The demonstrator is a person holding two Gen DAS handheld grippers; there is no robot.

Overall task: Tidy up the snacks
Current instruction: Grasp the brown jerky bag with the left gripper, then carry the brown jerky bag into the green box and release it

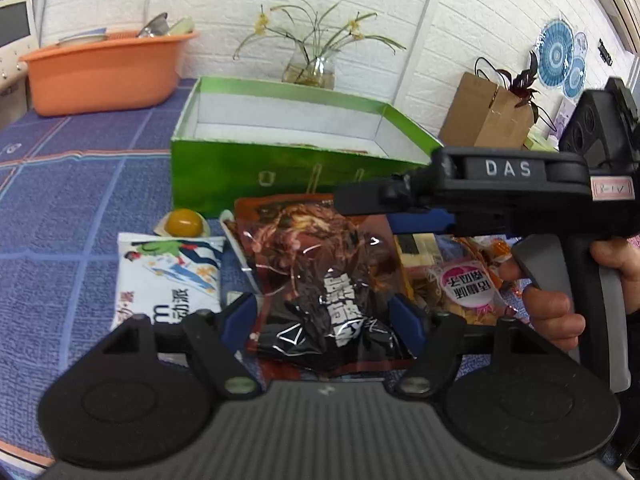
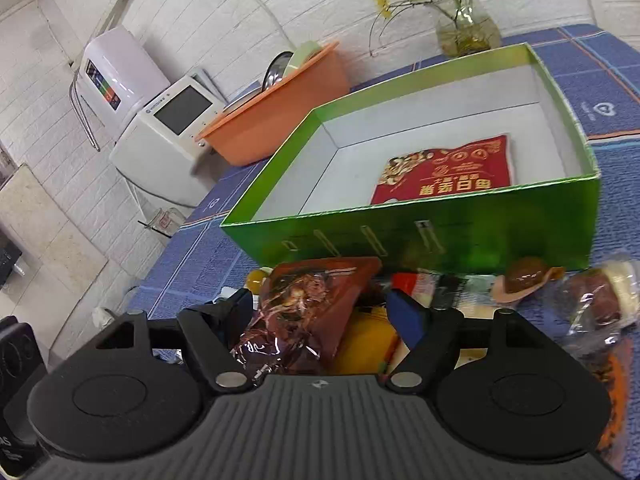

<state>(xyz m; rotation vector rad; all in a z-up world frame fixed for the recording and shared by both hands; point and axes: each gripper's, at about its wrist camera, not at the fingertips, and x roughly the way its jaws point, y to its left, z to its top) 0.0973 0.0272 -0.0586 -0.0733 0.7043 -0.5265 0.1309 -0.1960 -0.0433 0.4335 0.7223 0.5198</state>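
Snacks lie heaped on the blue checked tablecloth (image 1: 60, 208) just before the green box (image 1: 280, 168). Foremost is a glossy brown-and-black pouch (image 1: 320, 280) with crinkled foil and white lettering, caught between the spread fingers of the left gripper (image 1: 322, 312). The right gripper (image 2: 324, 312) also gapes around it. A red packet (image 2: 444, 176) lies flat inside the box.

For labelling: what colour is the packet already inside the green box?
Red with gold print, seen best from the right wrist.
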